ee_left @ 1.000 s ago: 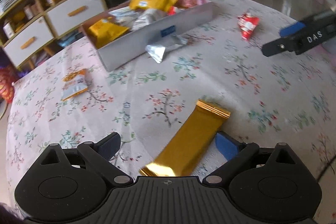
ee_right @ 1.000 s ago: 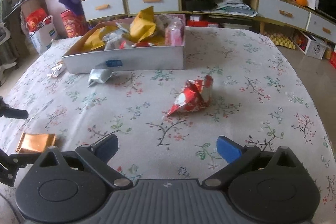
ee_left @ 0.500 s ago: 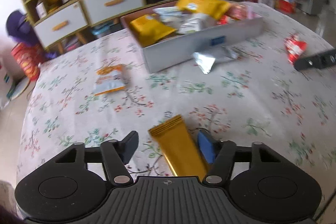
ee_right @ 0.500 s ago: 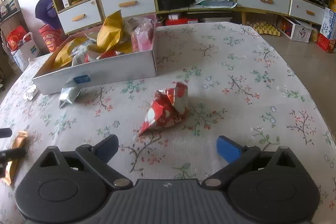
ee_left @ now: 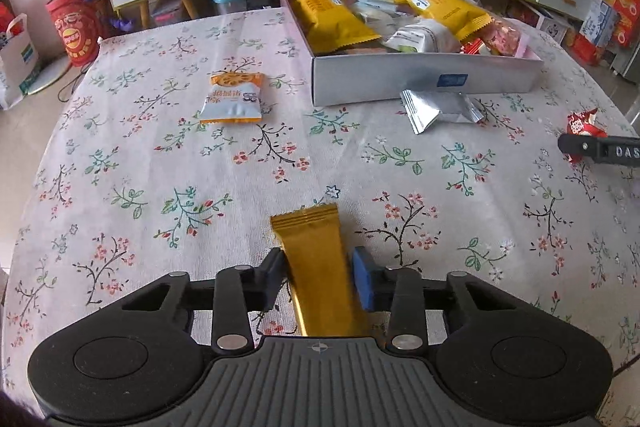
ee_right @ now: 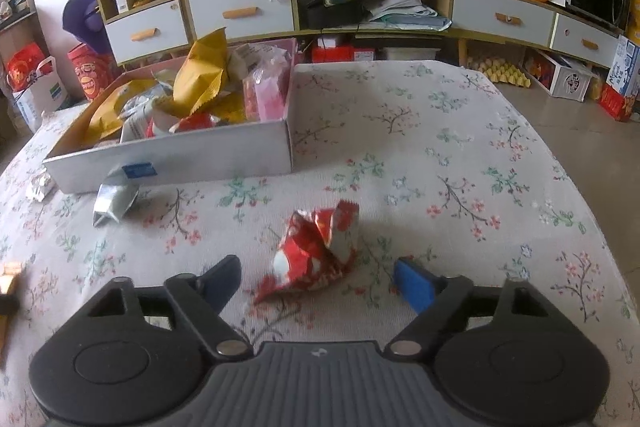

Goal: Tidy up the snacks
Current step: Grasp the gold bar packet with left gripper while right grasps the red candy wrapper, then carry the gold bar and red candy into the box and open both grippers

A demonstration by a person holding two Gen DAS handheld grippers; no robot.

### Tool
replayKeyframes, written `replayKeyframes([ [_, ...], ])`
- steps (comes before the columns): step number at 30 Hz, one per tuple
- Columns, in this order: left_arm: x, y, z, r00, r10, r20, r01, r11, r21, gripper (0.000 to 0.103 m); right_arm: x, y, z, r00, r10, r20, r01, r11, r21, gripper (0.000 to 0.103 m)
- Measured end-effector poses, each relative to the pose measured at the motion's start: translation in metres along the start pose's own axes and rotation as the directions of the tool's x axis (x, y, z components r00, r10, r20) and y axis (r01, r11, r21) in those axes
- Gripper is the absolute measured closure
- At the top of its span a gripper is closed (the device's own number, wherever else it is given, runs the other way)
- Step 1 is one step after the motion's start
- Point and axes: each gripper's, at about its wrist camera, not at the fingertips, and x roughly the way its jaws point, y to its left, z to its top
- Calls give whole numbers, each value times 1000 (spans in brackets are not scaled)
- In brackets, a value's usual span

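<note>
Left gripper [ee_left: 318, 273] of mine sits at the bottom centre of its view with its jaws drawn in against the two long edges of the gold snack bar [ee_left: 318, 267], the dark finger touching its left side and the blue pad [ee_left: 363, 283] just at its right side, so I have it pinched; the bar runs back under the gripper body and its crimped end points up the frame over the floral tablecloth [ee_left: 160, 167]. Ahead, in the upper middle, an orange-and-white packet [ee_left: 233, 99] lies flat by itself, and to its right stands the white snack box [ee_left: 424, 81], heaped with yellow and pale packets. A silver wrapper [ee_left: 434, 107] lies touching the box's front wall, between me and the box. At the right edge a red wrapper [ee_left: 580, 127] shows partly behind the dark tip of my other tool. Drawers and shelves fill the top of the frame. Over in the right wrist view, my right gripper [ee_right: 318, 283] has its jaws spread wide and holds nothing; the crumpled red wrapper [ee_right: 318, 251] rests on the tablecloth [ee_right: 460, 147] between the two fingers, touching neither. Further up and to the left is the snack box [ee_right: 180, 157], piled with yellow and pink packets that rise above its wall, and the silver wrapper [ee_right: 114, 201] sits against its near wall at the left. A small foil piece [ee_right: 39, 187] lies by the box's left corner. At the far left edge a sliver of the gold snack bar [ee_right: 8, 277] shows. A fan, a cabinet and oranges line the top.
</note>
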Motion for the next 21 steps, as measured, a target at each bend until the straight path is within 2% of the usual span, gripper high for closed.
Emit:
replayKeyframes([
  [6,0,0,2,1000,-6,-7,6,1000,-12,77,5,-1,7,1000,-19,6,18,999,31,57],
  [8,0,0,3,1000,-9,-9,8,1000,-19,77,6,-4,9,1000,-19,8,19,999,46,69],
  [10,0,1,3,1000,-12,-11,12,1000,-27,77,6,-7,11,1000,-12,11,11,998,58,77],
  [13,0,3,4,1000,-19,-13,19,999,-43,77,6,-11,12,1000,-3,10,2,996,84,82],
  [21,0,9,7,999,-49,-16,47,994,-100,77,2,-15,16,1000,24,-15,-21,990,137,84],
])
